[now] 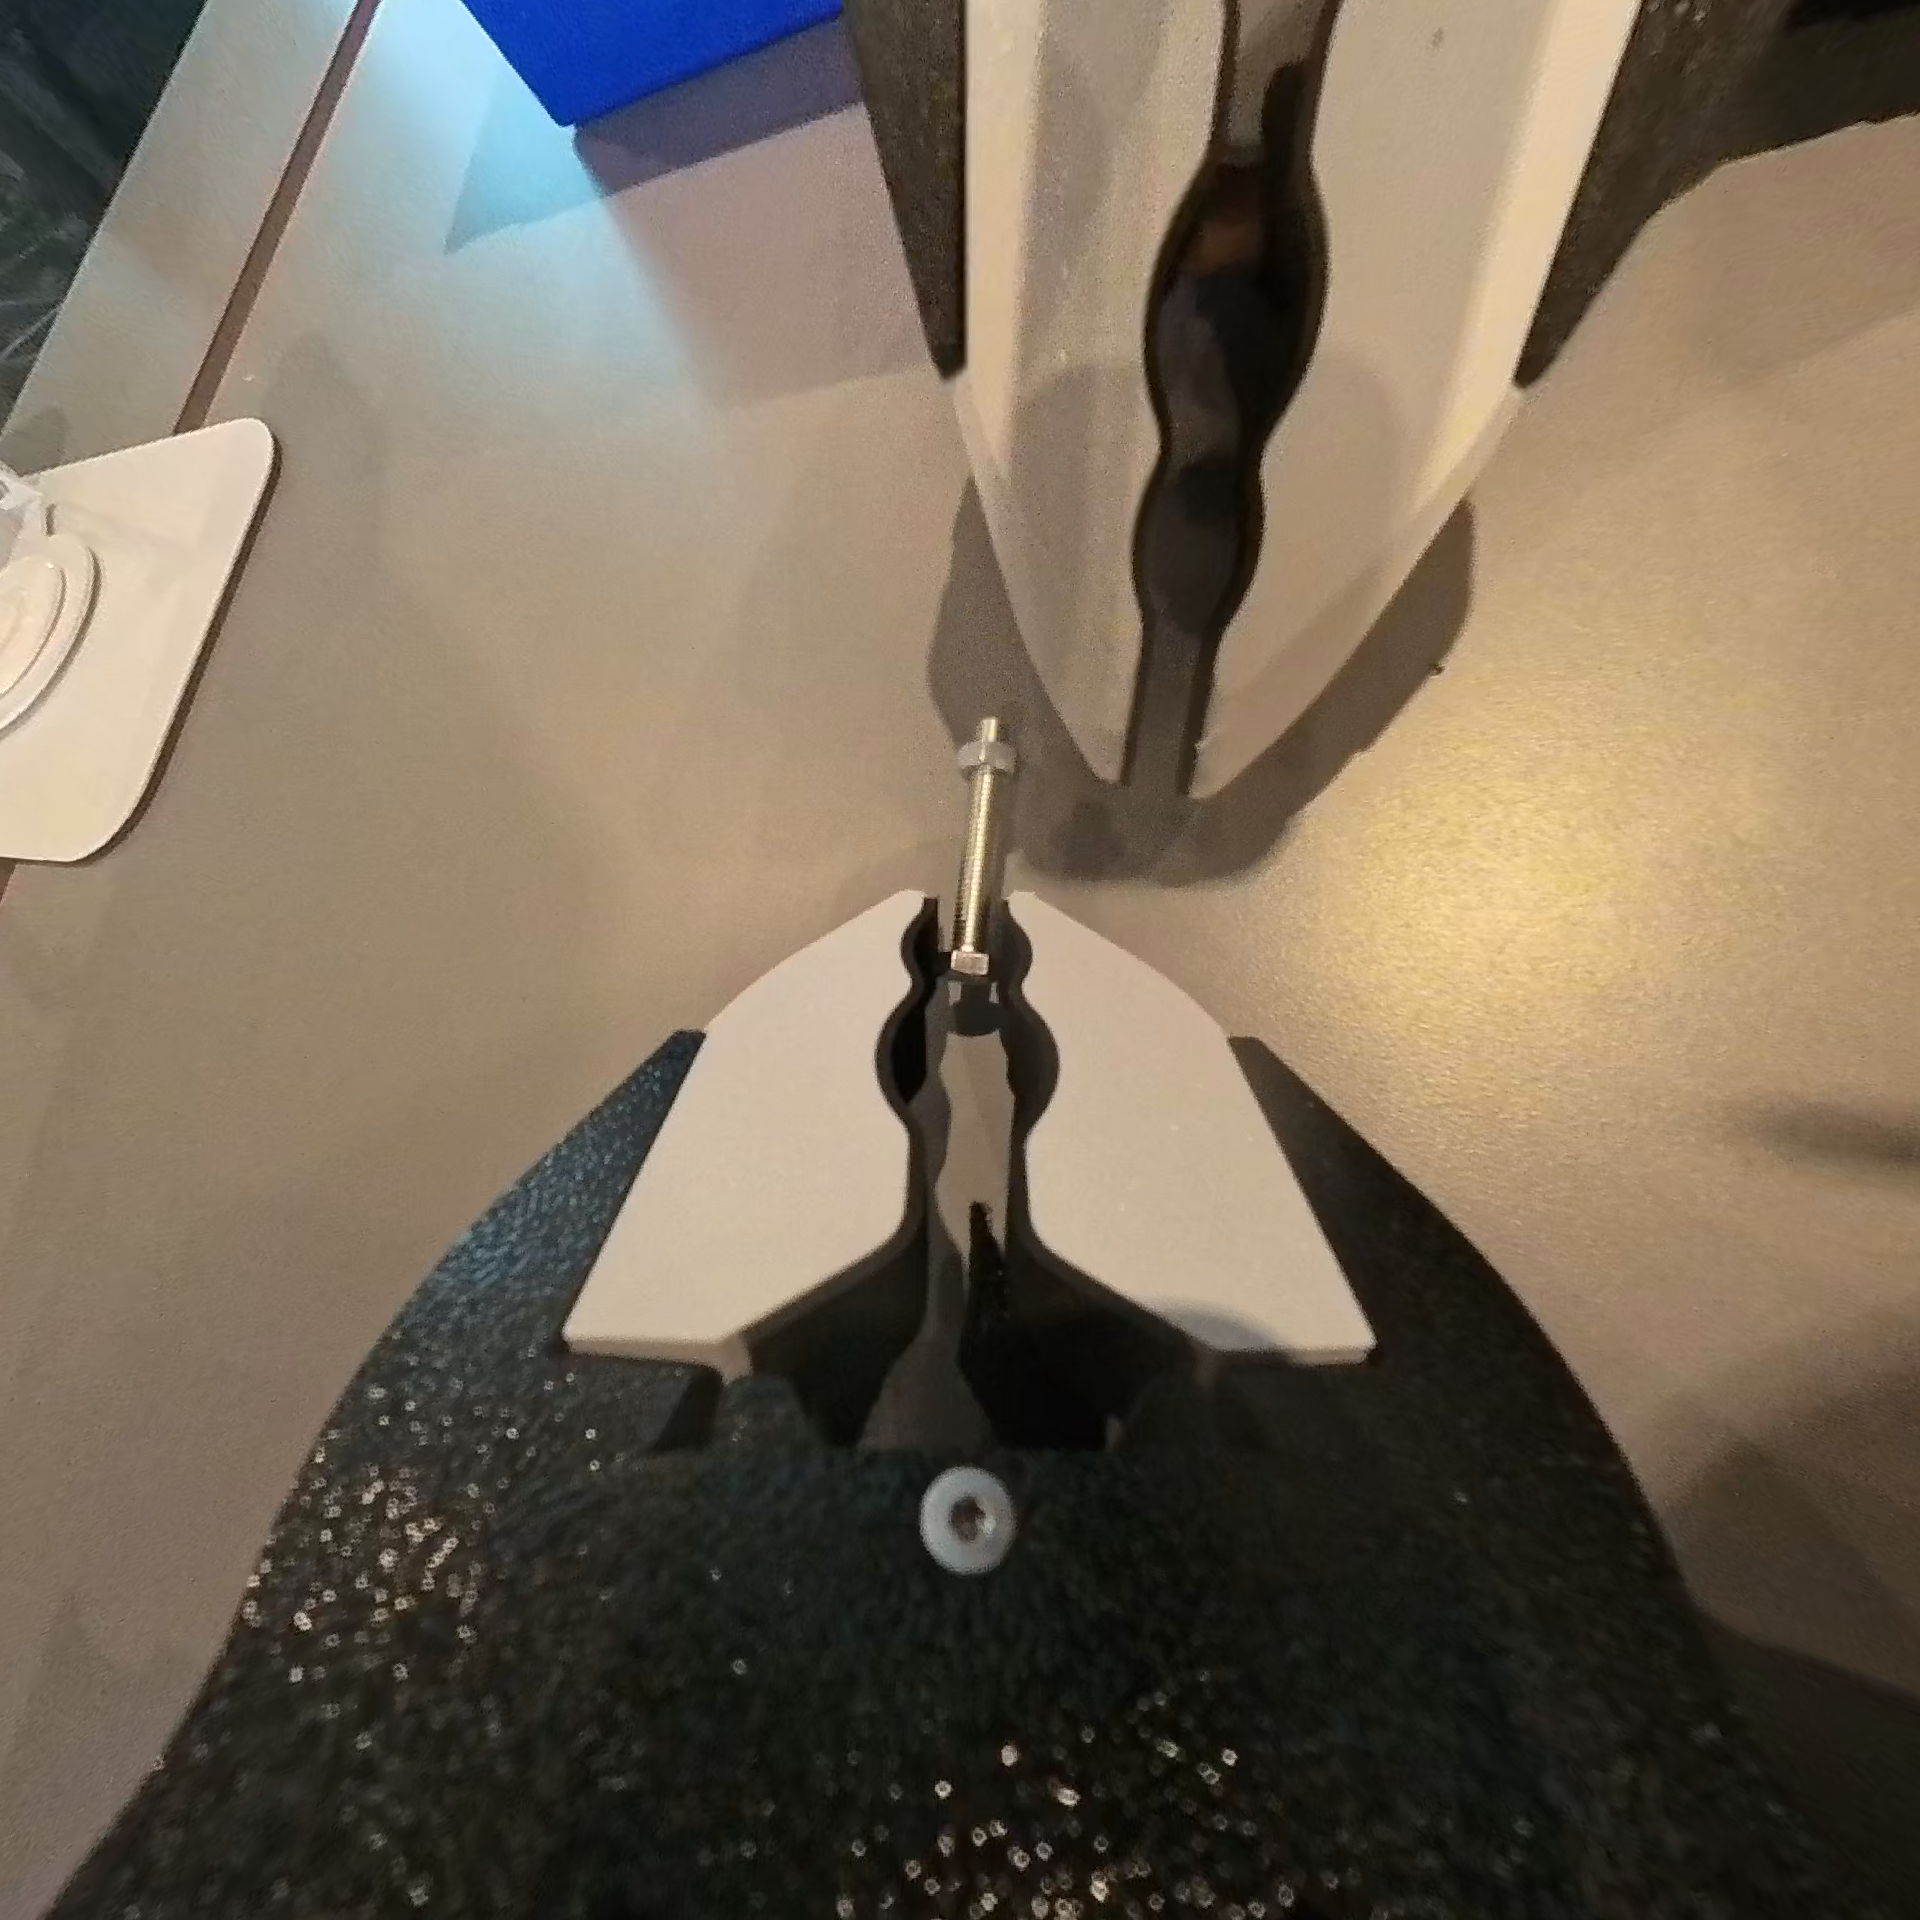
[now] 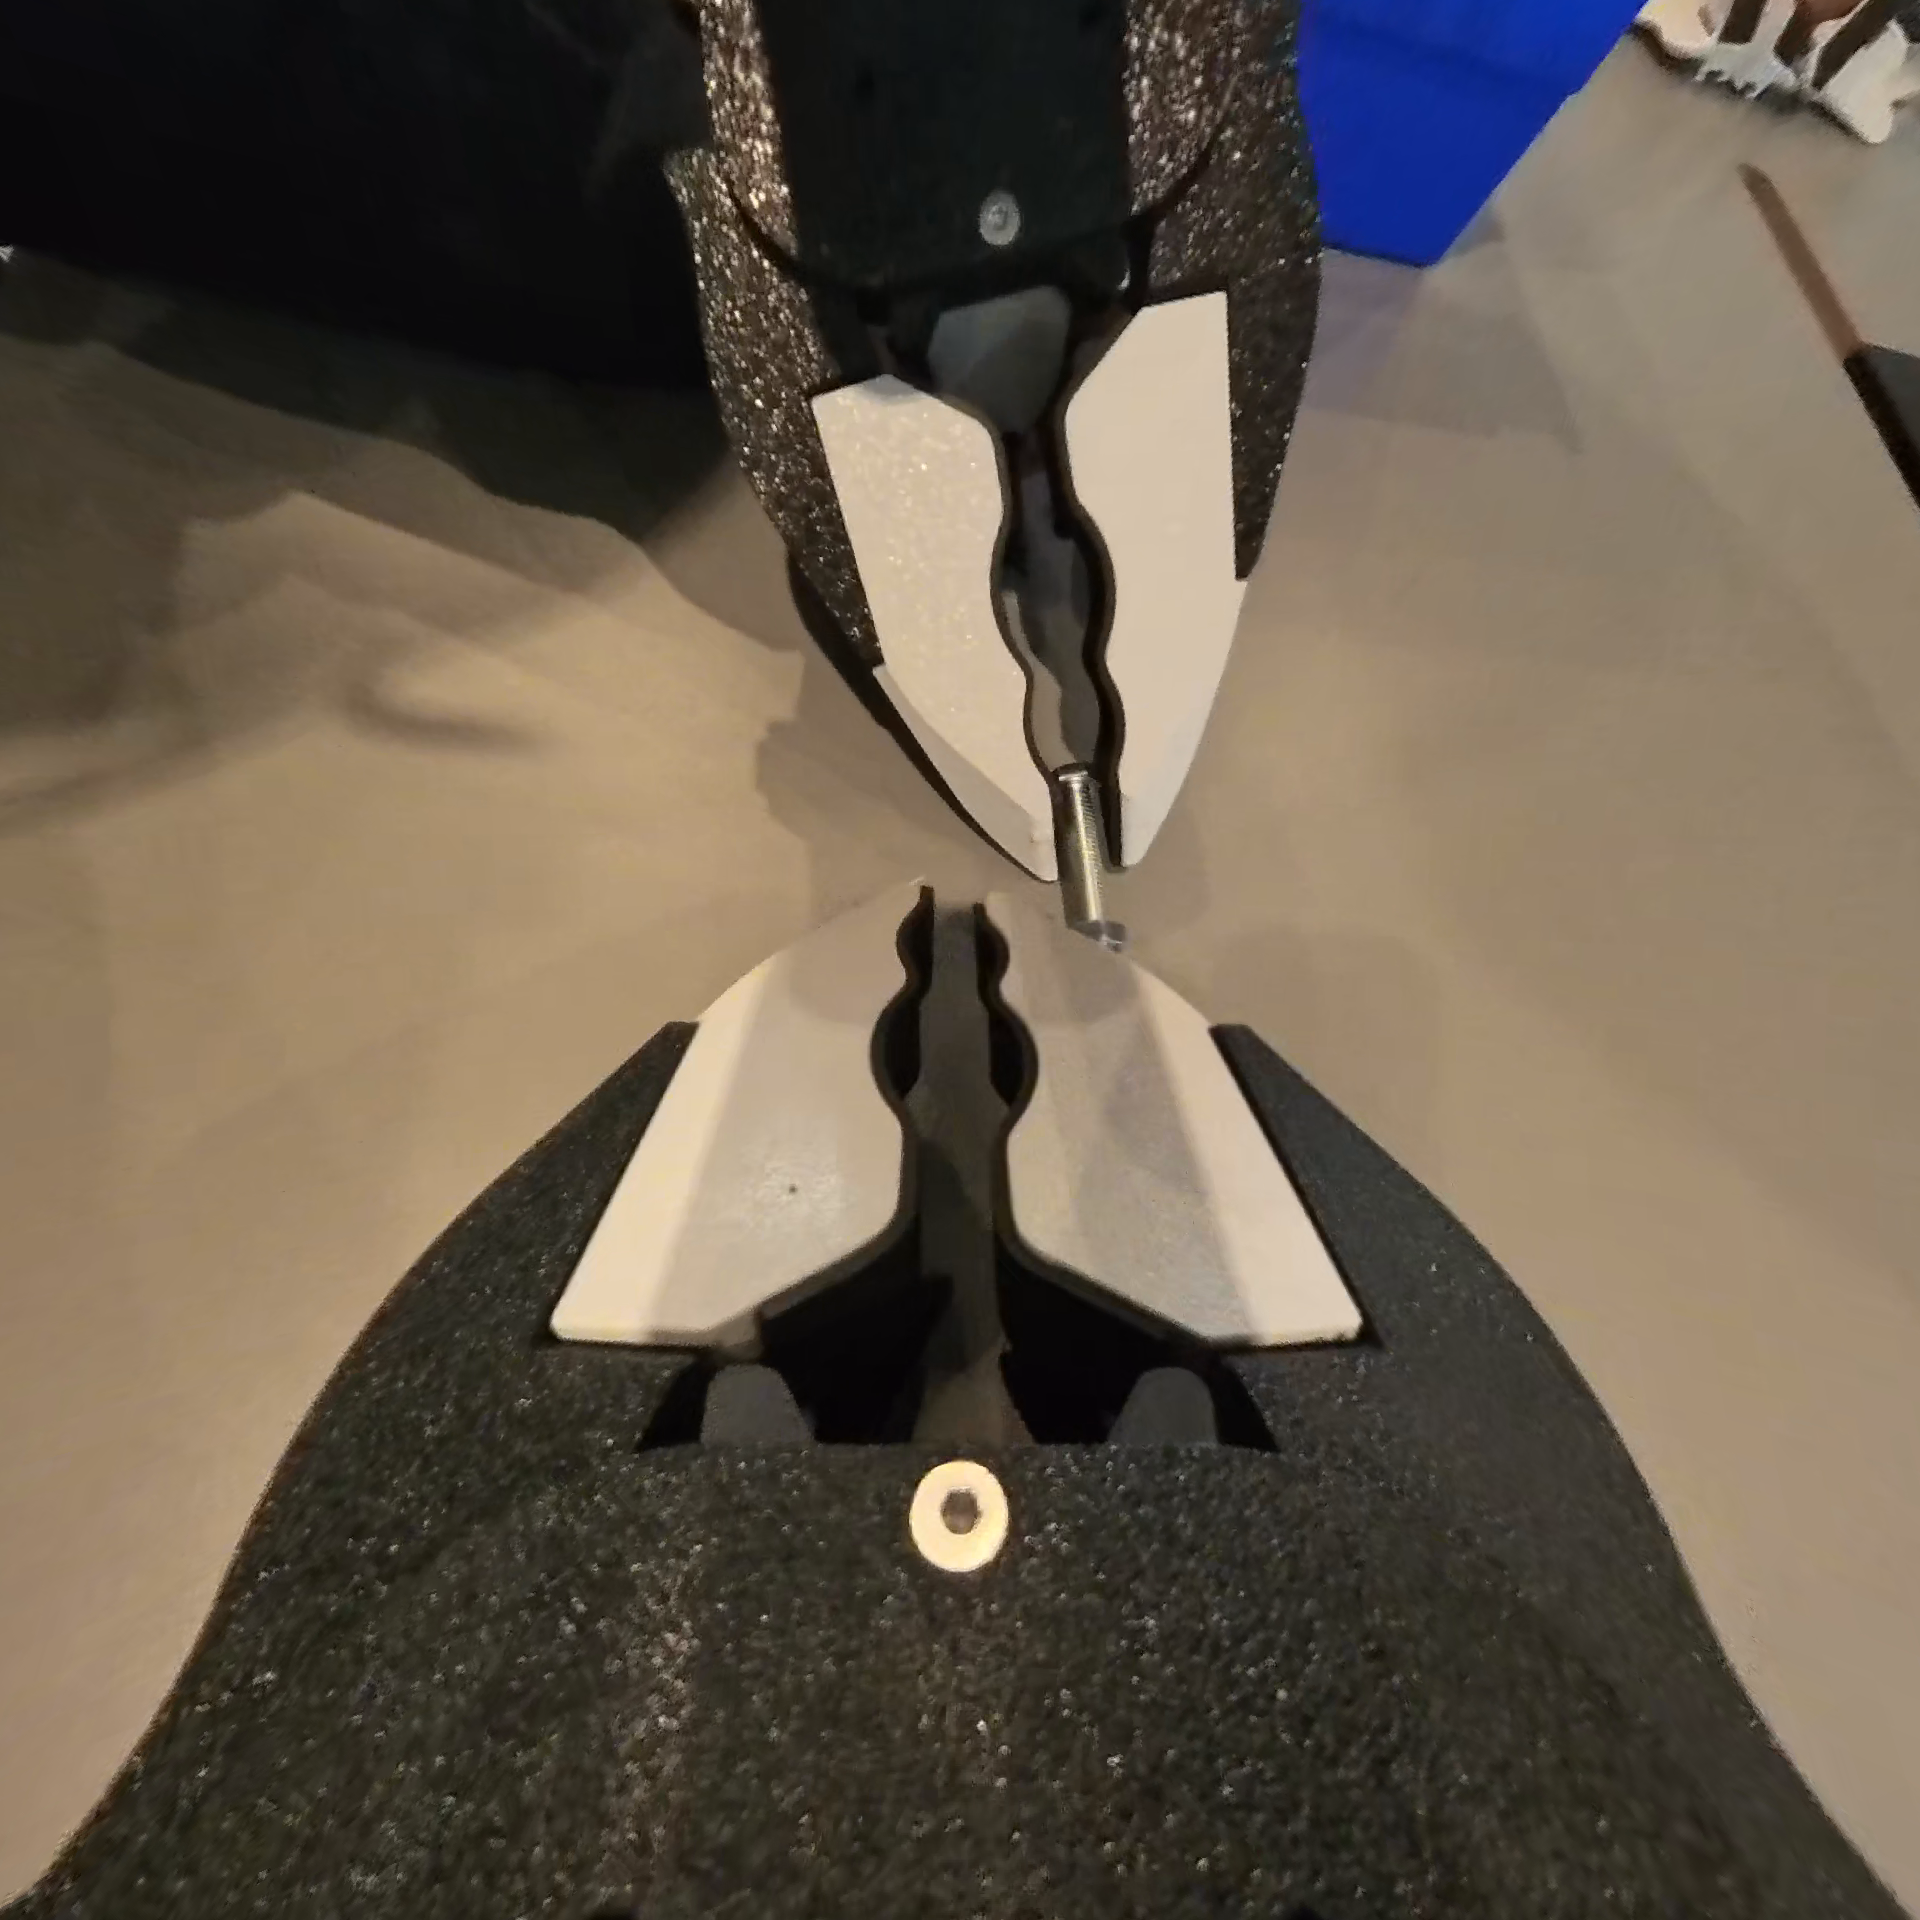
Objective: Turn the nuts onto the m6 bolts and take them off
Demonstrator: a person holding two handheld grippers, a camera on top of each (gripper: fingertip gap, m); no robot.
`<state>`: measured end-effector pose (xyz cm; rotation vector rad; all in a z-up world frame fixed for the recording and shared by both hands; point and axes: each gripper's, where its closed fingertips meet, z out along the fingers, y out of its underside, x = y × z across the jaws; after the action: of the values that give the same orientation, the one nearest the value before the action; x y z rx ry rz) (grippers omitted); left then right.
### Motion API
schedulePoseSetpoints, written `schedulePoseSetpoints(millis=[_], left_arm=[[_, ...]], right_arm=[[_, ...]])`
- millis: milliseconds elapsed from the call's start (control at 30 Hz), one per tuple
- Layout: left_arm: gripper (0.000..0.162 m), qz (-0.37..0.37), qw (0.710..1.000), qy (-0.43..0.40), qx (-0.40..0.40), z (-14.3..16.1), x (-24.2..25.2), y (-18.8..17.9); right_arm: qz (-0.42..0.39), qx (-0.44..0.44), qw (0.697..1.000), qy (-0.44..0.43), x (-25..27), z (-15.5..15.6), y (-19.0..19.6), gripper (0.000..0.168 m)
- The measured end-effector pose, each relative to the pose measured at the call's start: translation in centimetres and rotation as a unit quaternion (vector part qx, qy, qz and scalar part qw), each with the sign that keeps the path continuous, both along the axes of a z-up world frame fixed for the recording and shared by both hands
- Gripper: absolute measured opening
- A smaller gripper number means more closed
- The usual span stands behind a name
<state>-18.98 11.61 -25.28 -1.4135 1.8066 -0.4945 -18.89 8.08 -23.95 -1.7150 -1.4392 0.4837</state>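
Note:
My left gripper (image 1: 966, 914) is shut on the head of a silver m6 bolt (image 1: 975, 852), whose threaded shaft points forward over the grey table (image 1: 520, 727). A hex nut (image 1: 980, 756) sits on the shaft close to its free end. My right gripper (image 1: 1155, 784) faces it from the far side, tips just right of the nut and not touching it. In the right wrist view my right gripper (image 2: 951, 894) is empty and shut down to a narrow slit. The left gripper (image 2: 1081, 862) holds the bolt (image 2: 1075, 831), with the nut (image 2: 1107, 935) beside my right fingertip.
A blue box (image 1: 665, 52) stands at the back of the table and also shows in the right wrist view (image 2: 1434, 125). A white rounded plate (image 1: 125, 623) with a clear object on it lies at the left edge. A dark strip (image 2: 1808, 281) lies at far right. Some 4 centimeters of space lies between my two pairs of fingers.

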Motion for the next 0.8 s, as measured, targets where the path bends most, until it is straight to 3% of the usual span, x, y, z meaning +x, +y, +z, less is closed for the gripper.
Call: schedulePoseSetpoints(millis=[267,333,400,433,600,800], left_arm=[[0.010,0.000,1.000,0.000,0.000,0.0,0.0,0.0],[0.010,0.001,1.000,0.000,-0.001,0.0,0.0,0.0],[0.010,0.001,1.000,0.000,-0.001,0.0,0.0,0.0],[0.010,0.001,1.000,0.000,-0.001,0.0,0.0,0.0],[0.010,0.001,1.000,0.000,-0.003,0.0,0.0,0.0],[0.010,0.001,1.000,0.000,-0.002,0.0,0.0,0.0]], right_arm=[[-0.038,0.036,0.999,0.005,0.3,0.3,1.4,0.038],[-0.032,0.027,0.999,-0.004,0.3,-0.1,1.2,0.035],[-0.010,0.004,1.000,0.001,0.0,-0.1,0.3,0.013],[-0.007,0.001,1.000,0.007,-0.1,0.1,0.2,0.011],[-0.031,0.049,0.998,0.017,0.2,1.0,1.2,0.028],[-0.034,0.025,0.999,-0.007,0.2,-0.3,1.2,0.038]])
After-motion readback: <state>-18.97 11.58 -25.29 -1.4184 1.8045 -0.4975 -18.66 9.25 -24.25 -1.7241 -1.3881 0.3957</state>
